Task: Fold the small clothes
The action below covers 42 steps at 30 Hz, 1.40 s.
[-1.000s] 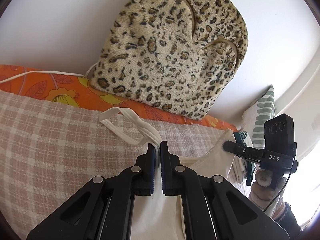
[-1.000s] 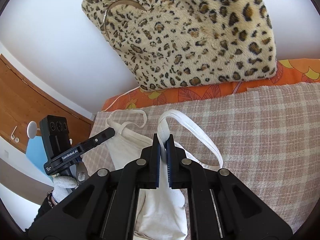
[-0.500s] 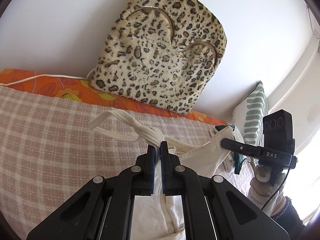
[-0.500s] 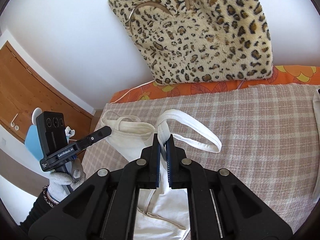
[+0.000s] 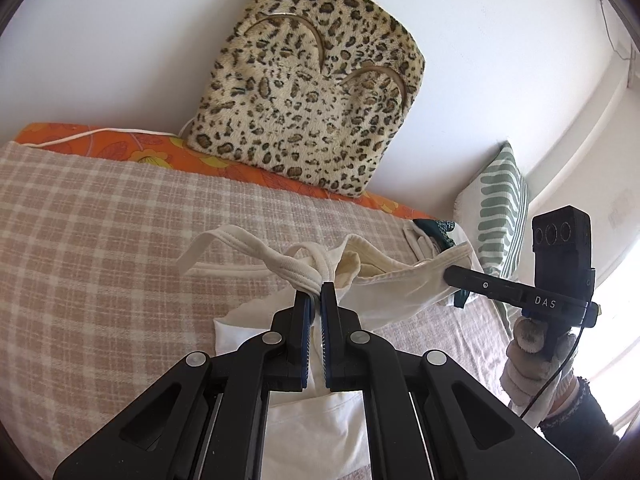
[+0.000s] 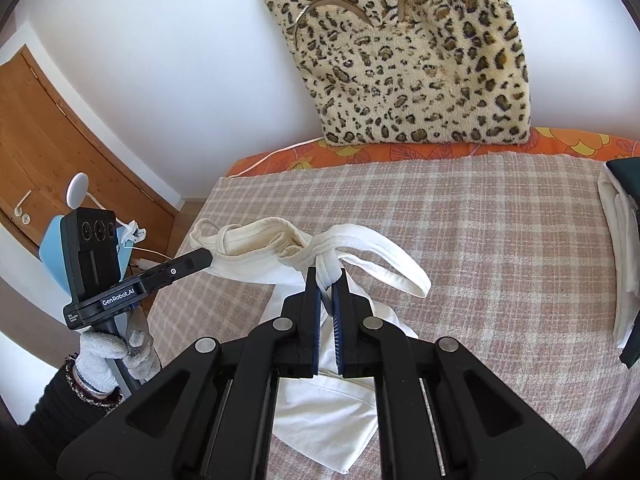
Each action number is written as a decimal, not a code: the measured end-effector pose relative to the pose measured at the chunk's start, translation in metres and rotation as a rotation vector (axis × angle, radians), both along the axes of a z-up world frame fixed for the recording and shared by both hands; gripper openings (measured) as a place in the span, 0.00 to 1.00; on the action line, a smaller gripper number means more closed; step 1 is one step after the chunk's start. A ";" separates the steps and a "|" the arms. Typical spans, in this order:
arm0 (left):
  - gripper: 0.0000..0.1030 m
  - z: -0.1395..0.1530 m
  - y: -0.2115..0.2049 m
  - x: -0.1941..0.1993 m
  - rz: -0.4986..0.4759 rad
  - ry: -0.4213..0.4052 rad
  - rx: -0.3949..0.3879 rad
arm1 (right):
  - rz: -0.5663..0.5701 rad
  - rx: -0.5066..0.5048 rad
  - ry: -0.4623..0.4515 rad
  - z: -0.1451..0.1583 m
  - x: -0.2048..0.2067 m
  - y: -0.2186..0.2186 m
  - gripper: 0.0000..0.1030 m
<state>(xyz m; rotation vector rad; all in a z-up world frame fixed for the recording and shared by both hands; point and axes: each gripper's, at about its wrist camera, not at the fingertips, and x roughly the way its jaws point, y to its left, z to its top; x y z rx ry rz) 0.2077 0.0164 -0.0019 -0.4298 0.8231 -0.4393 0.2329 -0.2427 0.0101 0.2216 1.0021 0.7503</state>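
Note:
A small cream tank top [image 5: 384, 284] hangs between my two grippers above the checked blanket [image 5: 100, 240]. My left gripper [image 5: 316, 288] is shut on one shoulder strap [image 5: 296, 270]. My right gripper [image 6: 327, 280] is shut on the other strap [image 6: 332, 256]. The top's body [image 6: 320, 412] droops down under the fingers in both views. In the right wrist view the left gripper [image 6: 204, 258] is at the left with the top's edge at its tip. In the left wrist view the right gripper [image 5: 450, 274] is at the right.
A leopard-print cushion [image 5: 312, 92] leans on the white wall at the back. An orange flowered sheet [image 6: 360, 152] edges the bed. Folded white and dark clothes [image 6: 620, 248] lie at the right. A green-striped pillow [image 5: 500, 216] stands far right. A wooden door [image 6: 48, 128] is left.
Both grippers have pulled back and up from the cushion with the straps still in them. The top has lifted off the blanket and more of the bed shows.

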 end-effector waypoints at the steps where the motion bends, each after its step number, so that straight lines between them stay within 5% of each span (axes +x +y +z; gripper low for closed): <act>1: 0.03 0.000 -0.001 -0.005 -0.002 0.000 0.003 | 0.005 -0.007 -0.002 -0.001 -0.006 0.000 0.07; 21: 0.03 -0.066 -0.004 -0.086 -0.034 0.112 0.090 | 0.107 -0.244 -0.059 -0.052 -0.105 0.009 0.07; 33: 0.04 -0.082 -0.004 -0.104 -0.038 0.146 0.106 | 0.105 -0.327 -0.090 -0.069 -0.129 -0.002 0.07; 42: 0.11 -0.074 0.004 -0.124 -0.081 0.188 0.155 | 0.157 -0.362 -0.026 -0.077 -0.148 -0.014 0.07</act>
